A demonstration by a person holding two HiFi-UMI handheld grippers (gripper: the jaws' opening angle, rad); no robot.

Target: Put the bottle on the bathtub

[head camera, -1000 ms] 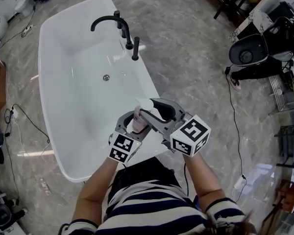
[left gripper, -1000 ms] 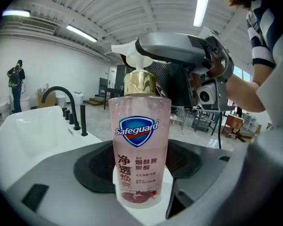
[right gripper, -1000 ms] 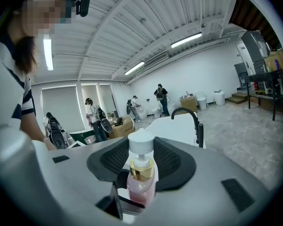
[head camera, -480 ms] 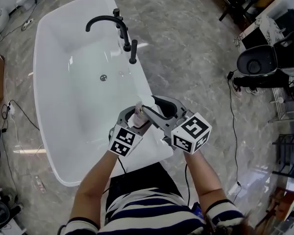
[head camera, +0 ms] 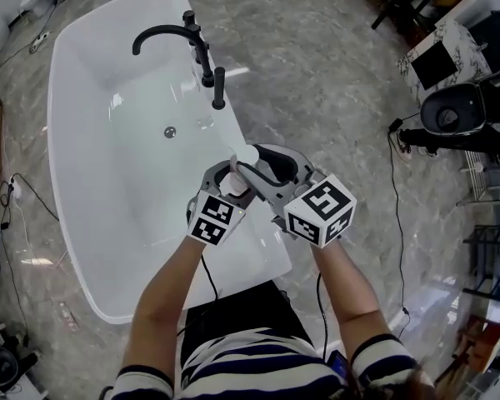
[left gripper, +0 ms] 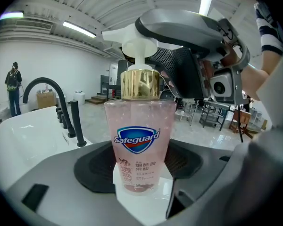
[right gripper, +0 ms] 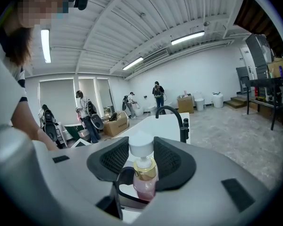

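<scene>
Pink translucent plastic: the bottle [left gripper: 137,145] stands upright between your two tongs, over the near right rim [head camera: 262,252] of the bathtub [head camera: 108,182]. White rim shows directly under its base in the left gripper view; whether it is touching down I cannot tell.

Left tongs [head camera: 227,188]: closed in on the bottle's body low down, a pad on either side.
Right tongs [head camera: 257,172]: closed narrowly on the white pump head [right gripper: 141,145], above the gold collar [left gripper: 139,84].

Risks, as I judge them:
- The rim is narrow and glossy. If you let go with the base partly off it, or tilted, the bottle could tip into the basin or onto the floor.
- The hold on the pump head is a weak one. Squeezing or pushing down there may depress the pump or twist the neck.
- Opening one tongs well before the other could drag the bottle sideways.

Against a second ago: both tongs grip in the same arrangement, bottle upright as before. The pair now sits slightly nearer the black faucet [head camera: 162,33] posts along the rim, and more rim shows below your hands.
</scene>
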